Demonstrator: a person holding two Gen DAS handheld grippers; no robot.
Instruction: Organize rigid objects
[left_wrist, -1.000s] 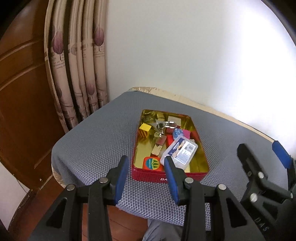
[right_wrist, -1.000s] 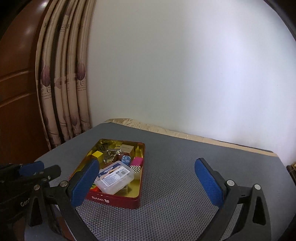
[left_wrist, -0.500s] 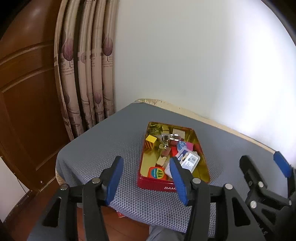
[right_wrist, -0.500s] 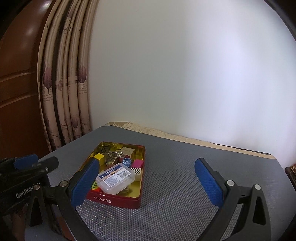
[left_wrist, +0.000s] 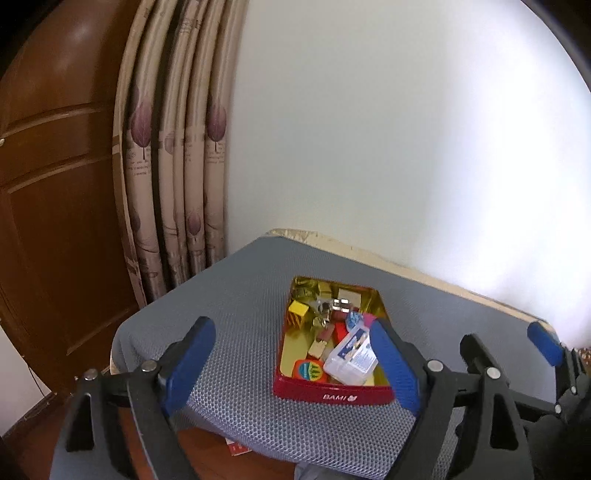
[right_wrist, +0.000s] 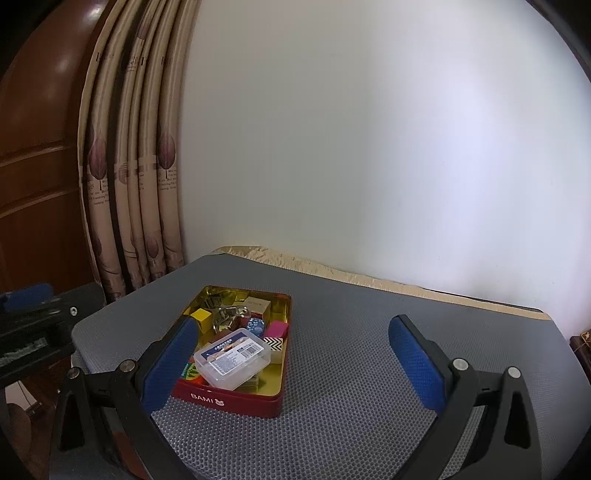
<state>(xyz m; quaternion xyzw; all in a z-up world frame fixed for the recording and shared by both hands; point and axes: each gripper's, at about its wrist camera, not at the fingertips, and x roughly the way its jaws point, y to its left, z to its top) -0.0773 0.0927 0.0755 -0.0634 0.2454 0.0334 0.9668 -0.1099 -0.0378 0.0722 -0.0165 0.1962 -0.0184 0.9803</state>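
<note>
A red tin (left_wrist: 332, 394) marked BAMI sits on the grey mesh mat (left_wrist: 236, 295). It holds several small items: a clear plastic box (left_wrist: 351, 357) with a label, a yellow block (left_wrist: 297, 308), a pink block (right_wrist: 277, 328) and metal clips (right_wrist: 227, 314). My left gripper (left_wrist: 289, 325) hovers in front of the tin with its jaws opening wide and nothing between the pads. My right gripper (right_wrist: 293, 323) stands open and empty, level with the tin (right_wrist: 229, 398) and reaching over the mat to its right. The clear box (right_wrist: 232, 356) lies tilted on top of the other items.
A patterned curtain (left_wrist: 173, 184) and a brown wooden door (left_wrist: 55, 184) stand to the left, with a white wall behind. The mat's edge drops off near the left gripper. The right gripper (left_wrist: 511, 343) shows at the left wrist view's right edge.
The left gripper's jaws have spread much wider. The left wrist view has risen and drawn back, so the tin looks smaller. The right gripper has hardly moved.
</note>
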